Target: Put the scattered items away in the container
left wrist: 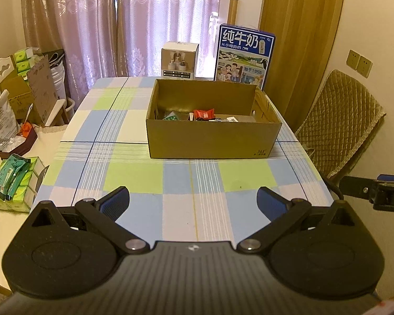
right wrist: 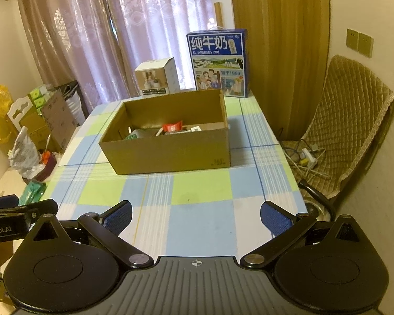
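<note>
My left gripper (left wrist: 193, 200) hangs over the near edge of the table (left wrist: 134, 181), its blue-padded fingers (left wrist: 115, 202) spread wide with nothing between them. My right gripper (right wrist: 196, 216) sits just beside it, also over the near edge, jaws equally wide apart and empty; each one shows at the margin of the other's camera.

Ahead of both, on the checked tablecloth, stands the cardboard box (left wrist: 210, 141), open-topped, toward the far right part of the table. Inside it I can see the scattered items gathered on its floor: a red packet (left wrist: 204, 114), a green-and-white pouch (left wrist: 170, 116) toward the left wall, and a few smaller pieces I cannot make out. The cloth between me and the box is bare.

Behind the box, at the table's far edge, stand a blue milk carton case (left wrist: 243, 55) and a small white product box (left wrist: 180, 59). A quilted chair (right wrist: 354, 120) stands off the table's right edge.
</note>
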A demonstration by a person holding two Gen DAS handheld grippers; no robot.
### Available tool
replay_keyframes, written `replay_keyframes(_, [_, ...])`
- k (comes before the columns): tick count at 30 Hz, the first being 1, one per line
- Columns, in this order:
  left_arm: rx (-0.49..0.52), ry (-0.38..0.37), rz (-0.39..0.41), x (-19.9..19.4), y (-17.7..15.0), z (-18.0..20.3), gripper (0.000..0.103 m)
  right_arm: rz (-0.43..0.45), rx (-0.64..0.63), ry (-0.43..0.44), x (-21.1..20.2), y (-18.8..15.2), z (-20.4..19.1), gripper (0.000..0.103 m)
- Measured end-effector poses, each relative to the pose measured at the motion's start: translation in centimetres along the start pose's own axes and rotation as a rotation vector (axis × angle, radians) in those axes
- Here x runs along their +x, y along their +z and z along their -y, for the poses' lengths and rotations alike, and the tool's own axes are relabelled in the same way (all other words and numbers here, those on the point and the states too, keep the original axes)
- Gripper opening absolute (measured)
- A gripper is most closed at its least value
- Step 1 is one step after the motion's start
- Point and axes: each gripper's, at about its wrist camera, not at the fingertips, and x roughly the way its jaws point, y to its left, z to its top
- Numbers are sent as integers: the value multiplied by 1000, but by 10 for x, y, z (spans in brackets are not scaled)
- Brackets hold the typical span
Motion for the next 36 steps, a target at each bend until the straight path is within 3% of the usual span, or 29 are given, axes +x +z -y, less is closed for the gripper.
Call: replay_keyframes(36, [9, -35, -1, 11, -1, -2, 102, -19, 0, -8, 10, -6, 0, 101])
